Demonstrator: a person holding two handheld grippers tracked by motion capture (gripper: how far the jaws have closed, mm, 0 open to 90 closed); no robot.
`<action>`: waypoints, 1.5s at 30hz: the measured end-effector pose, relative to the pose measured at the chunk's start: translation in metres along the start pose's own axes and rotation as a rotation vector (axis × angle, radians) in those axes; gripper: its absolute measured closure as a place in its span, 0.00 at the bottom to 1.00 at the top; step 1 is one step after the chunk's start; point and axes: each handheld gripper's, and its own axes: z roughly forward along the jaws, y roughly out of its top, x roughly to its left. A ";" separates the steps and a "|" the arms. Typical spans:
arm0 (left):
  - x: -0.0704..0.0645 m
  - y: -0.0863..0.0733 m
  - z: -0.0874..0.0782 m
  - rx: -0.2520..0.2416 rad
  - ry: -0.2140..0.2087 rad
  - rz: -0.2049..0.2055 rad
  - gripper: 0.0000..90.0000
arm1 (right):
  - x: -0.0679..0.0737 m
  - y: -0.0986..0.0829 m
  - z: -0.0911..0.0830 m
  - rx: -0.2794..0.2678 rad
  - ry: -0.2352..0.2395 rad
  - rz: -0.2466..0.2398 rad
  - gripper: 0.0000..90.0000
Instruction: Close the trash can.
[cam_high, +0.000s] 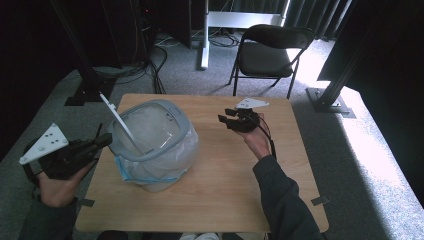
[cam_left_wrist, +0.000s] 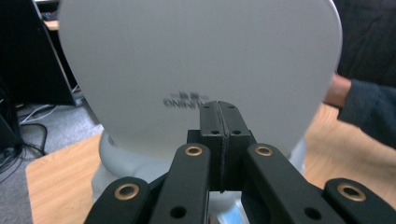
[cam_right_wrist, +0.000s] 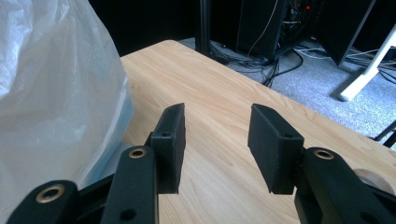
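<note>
Meanwhile the left gripper (cam_high: 102, 141) clamps its jaws on the raised lid (cam_high: 121, 123) of the bagged bin (cam_high: 155, 150) on the bench (cam_high: 235, 165); the right gripper (cam_high: 226, 120) hovers apart, jaws spread.

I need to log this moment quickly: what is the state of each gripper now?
Left gripper: shut on the bin lid, held raised over the lined bin.
Right gripper: open, holding nothing, above the table.
</note>
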 end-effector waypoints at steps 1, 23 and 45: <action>0.001 0.002 0.001 -0.006 -0.001 0.001 1.00 | 0.000 -0.001 0.000 0.000 0.000 0.000 0.62; 0.005 0.032 0.086 0.197 -0.035 0.087 1.00 | 0.030 0.029 0.001 -0.056 0.125 -0.041 0.87; -0.001 0.028 0.106 0.287 -0.008 0.097 1.00 | 0.118 0.104 0.029 -0.098 0.321 -0.198 1.00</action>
